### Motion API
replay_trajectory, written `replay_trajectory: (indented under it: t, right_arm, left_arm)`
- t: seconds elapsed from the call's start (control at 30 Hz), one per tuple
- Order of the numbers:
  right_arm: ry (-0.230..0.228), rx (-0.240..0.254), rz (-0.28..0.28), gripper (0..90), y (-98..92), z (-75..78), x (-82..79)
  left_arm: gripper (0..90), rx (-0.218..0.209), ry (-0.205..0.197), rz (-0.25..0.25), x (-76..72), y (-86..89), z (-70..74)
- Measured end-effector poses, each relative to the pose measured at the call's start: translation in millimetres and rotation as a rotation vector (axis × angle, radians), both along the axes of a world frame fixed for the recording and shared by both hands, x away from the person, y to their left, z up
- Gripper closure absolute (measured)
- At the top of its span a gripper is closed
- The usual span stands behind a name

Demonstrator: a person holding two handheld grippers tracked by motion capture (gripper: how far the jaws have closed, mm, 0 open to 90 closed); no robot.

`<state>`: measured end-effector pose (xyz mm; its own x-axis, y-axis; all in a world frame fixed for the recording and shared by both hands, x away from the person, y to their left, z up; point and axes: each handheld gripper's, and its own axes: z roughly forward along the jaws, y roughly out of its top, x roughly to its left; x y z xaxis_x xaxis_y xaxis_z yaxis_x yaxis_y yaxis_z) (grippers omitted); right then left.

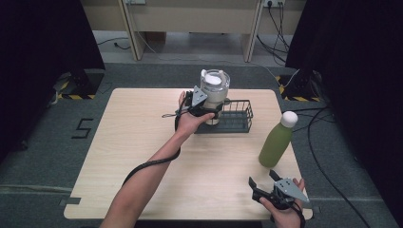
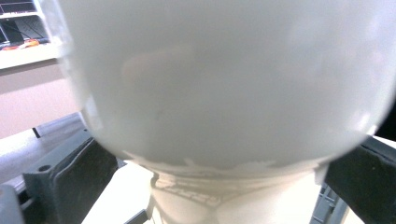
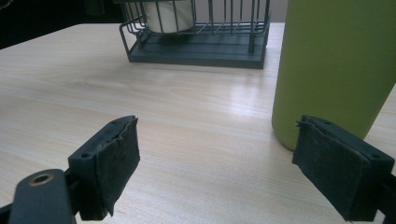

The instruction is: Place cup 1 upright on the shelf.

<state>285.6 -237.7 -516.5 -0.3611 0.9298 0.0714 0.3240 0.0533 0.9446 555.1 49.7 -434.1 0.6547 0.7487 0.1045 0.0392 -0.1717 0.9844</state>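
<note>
Near the table's far edge your left tool (image 1: 202, 108) clamps the rigid, slick tumbler (image 1: 215, 90) mid-body at the basket (image 1: 237, 118); right tool (image 1: 266, 183) open, empty.

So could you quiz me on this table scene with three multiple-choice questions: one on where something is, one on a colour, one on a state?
1. Where does the green bottle stand?
A. inside the wire basket
B. on the table, to the right of the basket
C. lying at the table's left edge

2. What colour is the bottle's cap?
A. white
B. black
C. red

3. How is the right gripper?
A. shut on the bottle
B. shut on the basket
C. open, nothing between its jaws

Answers:
1 B: the bottle stands upright on the bare wood beside the basket.
2 A: a white cap tops the green body.
3 C: in the right gripper view only tabletop shows between the jaws; the bottle stands behind the right-hand one.

Meanwhile the left gripper holds the pale jar at the basket's left end.
</note>
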Motion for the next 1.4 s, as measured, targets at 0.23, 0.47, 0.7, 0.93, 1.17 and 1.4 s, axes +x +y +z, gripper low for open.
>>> replay_trajectory:
  t: [0.23,0.47,0.7,0.93,1.17,1.4]
  right_arm:
    - [0.0,-0.002,0.0,14.0,0.8,0.1,0.0]
    - [0.003,-0.005,0.0,13.9,1.7,0.1,-0.1]
    - [0.001,-0.004,-0.001,13.9,1.9,0.5,0.0]
    - [0.001,-0.006,0.001,13.9,2.5,0.4,0.1]
    - [0.001,-0.006,-0.003,13.9,2.5,0.4,0.1]
    - [-0.002,-0.011,-0.002,13.9,2.8,0.3,0.4]
  left_arm:
    - [0.0,0.004,-0.01,0.0,-6.0,3.6,3.2]
    - [0.0,0.009,-0.024,-0.004,-12.2,10.1,7.9]
    - [0.0,0.011,-0.02,-0.003,-18.6,17.0,6.7]
    - [0.0,0.026,-0.029,-0.009,-26.9,24.4,8.7]
    - [0.0,0.022,-0.032,-0.004,-35.2,32.8,8.8]
    - [0.0,0.023,-0.035,-0.005,-40.4,37.6,9.2]
